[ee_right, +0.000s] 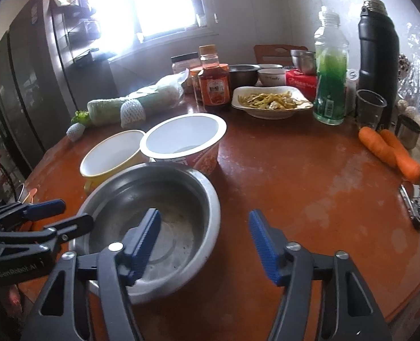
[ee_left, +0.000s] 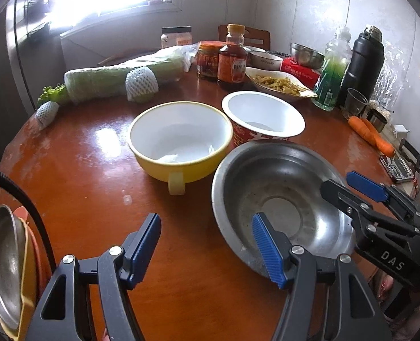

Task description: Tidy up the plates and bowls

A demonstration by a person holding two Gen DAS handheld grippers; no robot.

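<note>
Left wrist view: the left gripper [ee_left: 207,250] stands with its jaws parted to a middling gap, holding nothing. One blue pad [ee_left: 266,251] hangs over the near rim of the steel bowl [ee_left: 280,199]; the other is outside the bowl, over bare table [ee_left: 82,170]. Whether the inner pad touches the rim cannot be told. The gripper points obliquely downward.

Right wrist view: the right gripper [ee_right: 204,244] is likewise parted to a middling gap and empty. Its left pad [ee_right: 147,241] hangs inside the steel bowl [ee_right: 153,199], its right pad outside, so the bowl's wall lies between the jaws without visible pressure from either pad. The gripper tilts downward.

Landmark, steel bowl: the yellow bowl [ee_left: 178,139] sits just beyond it to the left, the paper noodle cup [ee_left: 262,116] just beyond it, and both carrots [ee_right: 388,150] lie well apart to the right.
</note>
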